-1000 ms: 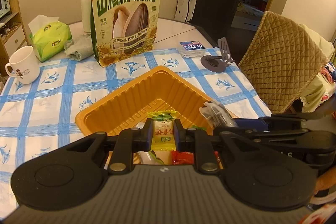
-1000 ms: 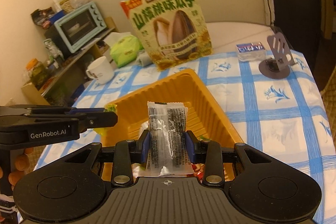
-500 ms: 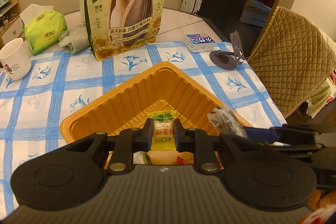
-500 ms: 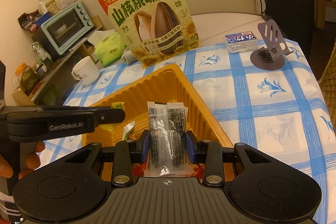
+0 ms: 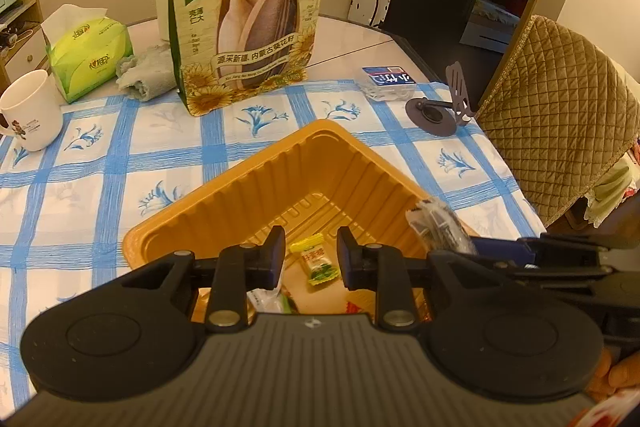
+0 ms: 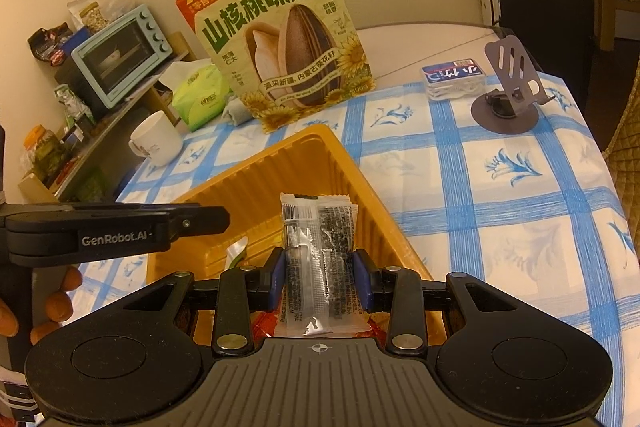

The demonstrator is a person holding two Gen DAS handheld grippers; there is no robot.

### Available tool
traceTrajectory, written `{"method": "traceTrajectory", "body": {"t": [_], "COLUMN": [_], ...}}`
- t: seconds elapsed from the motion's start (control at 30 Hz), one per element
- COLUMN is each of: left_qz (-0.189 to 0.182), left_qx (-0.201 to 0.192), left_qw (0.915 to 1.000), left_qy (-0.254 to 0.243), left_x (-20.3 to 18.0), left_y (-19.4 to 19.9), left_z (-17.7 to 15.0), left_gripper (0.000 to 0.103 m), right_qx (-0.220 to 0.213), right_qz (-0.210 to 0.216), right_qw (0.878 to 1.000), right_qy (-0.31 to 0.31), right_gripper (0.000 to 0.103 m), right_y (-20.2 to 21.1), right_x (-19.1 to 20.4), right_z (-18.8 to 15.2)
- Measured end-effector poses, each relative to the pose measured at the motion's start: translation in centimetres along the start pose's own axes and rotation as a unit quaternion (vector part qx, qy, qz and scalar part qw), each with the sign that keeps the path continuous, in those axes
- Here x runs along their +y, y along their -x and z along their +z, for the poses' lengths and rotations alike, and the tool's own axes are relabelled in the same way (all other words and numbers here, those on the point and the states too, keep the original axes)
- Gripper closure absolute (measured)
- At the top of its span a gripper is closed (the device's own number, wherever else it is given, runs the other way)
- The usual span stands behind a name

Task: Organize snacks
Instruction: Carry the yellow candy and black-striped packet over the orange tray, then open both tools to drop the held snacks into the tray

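Note:
An orange plastic tray (image 5: pixel 256 195) (image 6: pixel 312 163) sits on the blue-checked tablecloth with several snack packets in it. My left gripper (image 5: pixel 310 253) hovers over the tray, its jaws opening. A small yellow-green candy packet (image 5: pixel 318 263) lies loose in the tray between them, clear of both pads. My right gripper (image 6: pixel 320 277) is shut on a clear packet with black print (image 6: pixel 318 251), held upright over the tray's near right side. That packet (image 5: pixel 438 227) also shows at the right in the left wrist view.
A big sunflower-seed bag (image 5: pixel 246 11) stands behind the tray. A white mug (image 5: pixel 28 115), a green tissue pack (image 5: pixel 88 59) and a grey cloth (image 5: pixel 148 75) are at the left. A phone stand (image 5: pixel 444 107) and a small blue-labelled box (image 5: pixel 390 83) are at the right. A quilted chair (image 5: pixel 560 115) stands beside the table.
The left gripper's jaws have parted and the yellow-green packet has dropped from them into the tray. Both grippers sank a little toward the tray. The right grip is unchanged.

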State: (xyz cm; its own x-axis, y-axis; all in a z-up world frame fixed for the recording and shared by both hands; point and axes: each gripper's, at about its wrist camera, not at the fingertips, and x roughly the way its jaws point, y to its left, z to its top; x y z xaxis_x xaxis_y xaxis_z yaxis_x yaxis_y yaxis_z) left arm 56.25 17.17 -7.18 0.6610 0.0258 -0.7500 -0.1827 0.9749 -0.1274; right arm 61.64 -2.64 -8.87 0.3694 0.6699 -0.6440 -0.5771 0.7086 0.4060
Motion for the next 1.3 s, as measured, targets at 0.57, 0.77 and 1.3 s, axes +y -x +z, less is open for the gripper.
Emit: {"method": "traceTrajectory", "body": {"t": [0.57,0.77,1.3], "left_qz": [0.011,0.011,-0.004], "left_qx": [0.004,0.001,-0.023], "left_qw": [0.9999,0.9999,0.9997], "left_qy": [0.006,0.005,-0.007], "left_x": [1.6,1.8,0.5], "left_y": [1.0,2.0,6.7], "left_z": [-0.5,-0.9,-2.3], "left_gripper": [0.069,0.056,0.035], "right_qx": [-0.001,-0.020,-0.028], "right_qz": [-0.017,-0.013,-0.009], "right_qw": [1.000,1.000,1.000], "right_qy": [0.016,0.008,-0.010], "right_gripper": [0.066,0.063,0.030], "right_y": [-2.6,-2.2,3.3], "right_x": [1.0,0.9,0.3], "right_z": [1.7,2.2,0.2]}}
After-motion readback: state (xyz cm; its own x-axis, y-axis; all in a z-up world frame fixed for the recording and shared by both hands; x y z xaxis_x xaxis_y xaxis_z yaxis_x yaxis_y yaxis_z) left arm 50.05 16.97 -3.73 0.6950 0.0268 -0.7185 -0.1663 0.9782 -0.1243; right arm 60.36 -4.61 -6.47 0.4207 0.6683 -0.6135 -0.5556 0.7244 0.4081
